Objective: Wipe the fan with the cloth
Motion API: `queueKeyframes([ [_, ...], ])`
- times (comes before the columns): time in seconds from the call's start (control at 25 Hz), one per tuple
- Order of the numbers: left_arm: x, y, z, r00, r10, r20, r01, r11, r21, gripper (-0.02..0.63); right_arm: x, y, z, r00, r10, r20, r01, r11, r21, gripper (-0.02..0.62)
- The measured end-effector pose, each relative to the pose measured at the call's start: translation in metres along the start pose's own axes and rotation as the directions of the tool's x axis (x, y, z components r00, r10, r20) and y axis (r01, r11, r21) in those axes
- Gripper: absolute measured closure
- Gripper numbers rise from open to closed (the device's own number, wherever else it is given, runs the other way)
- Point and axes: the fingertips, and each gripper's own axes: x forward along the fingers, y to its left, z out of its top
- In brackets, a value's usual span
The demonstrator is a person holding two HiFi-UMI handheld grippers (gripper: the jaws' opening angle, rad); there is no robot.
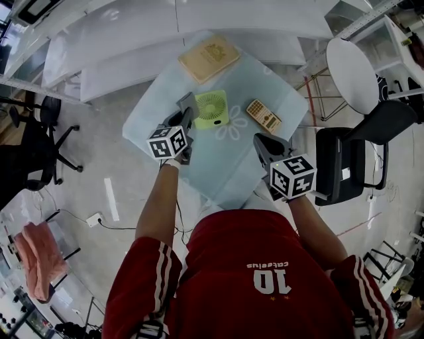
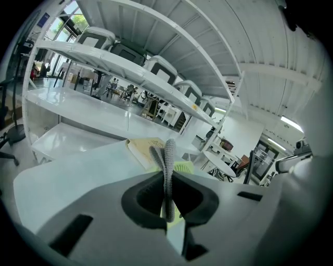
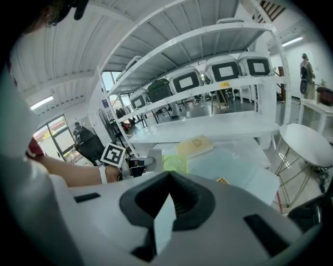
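A small lime-green fan stands upright in the middle of the glass table. My left gripper is just left of the fan, shut on a grey cloth that sticks up past its jaws. In the left gripper view the cloth is pinched between the jaws of the gripper, and the fan peeks out just behind it. My right gripper hovers over the table's near right part, shut and holding nothing. The right gripper view shows its closed jaws, the fan and the cloth.
A tan book lies at the table's far edge. A yellow calculator-like object lies right of the fan. A white round stool and a black chair stand to the right. White shelving runs behind the table.
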Motion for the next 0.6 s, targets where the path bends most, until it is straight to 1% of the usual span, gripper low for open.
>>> queueKeyframes([
  [0.12, -0.004, 0.002, 0.001, 1.000, 0.000, 0.001, 0.000, 1.000, 0.003, 0.583, 0.000, 0.002, -0.001, 1.000, -0.004, 0.002, 0.004, 1.000, -0.001, 0.591],
  [0.28, -0.010, -0.006, 0.001, 1.000, -0.001, 0.003, 0.001, 1.000, 0.017, 0.583, -0.009, 0.002, -0.003, 1.000, -0.006, 0.009, 0.006, 1.000, 0.001, 0.591],
  [0.44, -0.009, 0.005, 0.001, 1.000, 0.002, 0.004, -0.002, 1.000, 0.027, 0.583, 0.004, 0.004, -0.003, 1.000, -0.001, 0.018, 0.001, 1.000, -0.001, 0.591],
  [0.6, -0.013, 0.001, -0.001, 1.000, -0.003, -0.006, 0.003, 0.999, 0.042, 0.583, 0.003, 0.009, 0.000, 1.000, 0.001, 0.027, -0.001, 1.000, 0.001, 0.591],
])
